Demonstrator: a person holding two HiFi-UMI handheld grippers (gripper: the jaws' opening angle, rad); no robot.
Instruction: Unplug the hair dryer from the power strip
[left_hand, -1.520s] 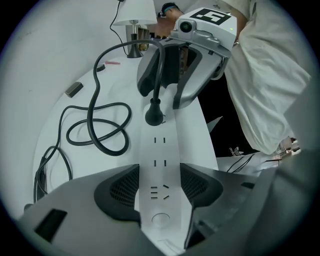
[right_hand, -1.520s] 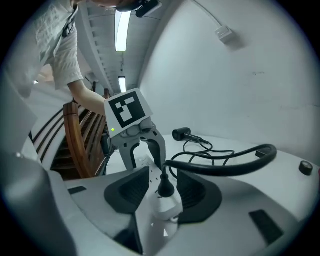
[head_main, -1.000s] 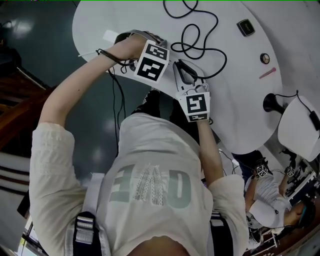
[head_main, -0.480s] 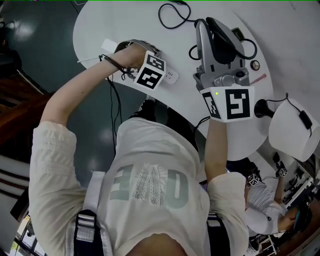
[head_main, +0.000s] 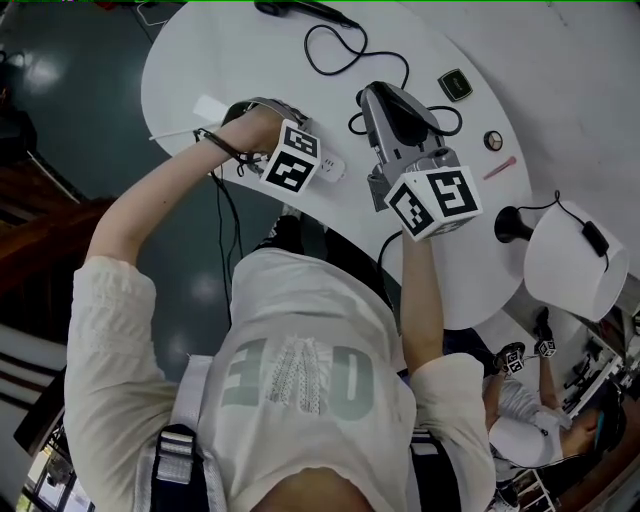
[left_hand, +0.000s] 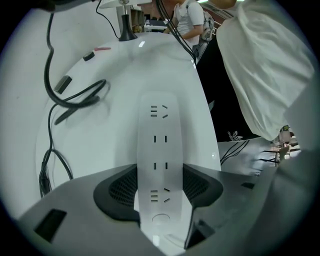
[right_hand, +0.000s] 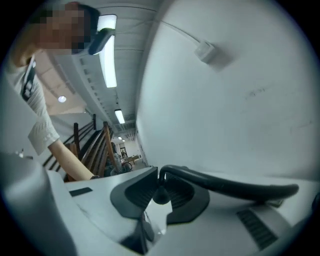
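Plug out of the power strip, one gripper on each

The white power strip (left_hand: 159, 135) lies flat on the round white bench (head_main: 250, 50) near its front edge. It is long and narrow with rounded ends, and every socket that shows along its top is free. The left gripper (left_hand: 159, 187) points straight down over one end of it, its dark ribbed pads (left_hand: 117, 187) pressed against the strip's two long sides. The right gripper (right_hand: 160, 189) is held up above the bench, well apart from the strip, and closed on the small black plug (right_hand: 161, 196). The plug's thick black cable (right_hand: 230, 184) bends out sideways from between the pads. In the head view it trails down in loops (head_main: 335, 45) across the bench top.
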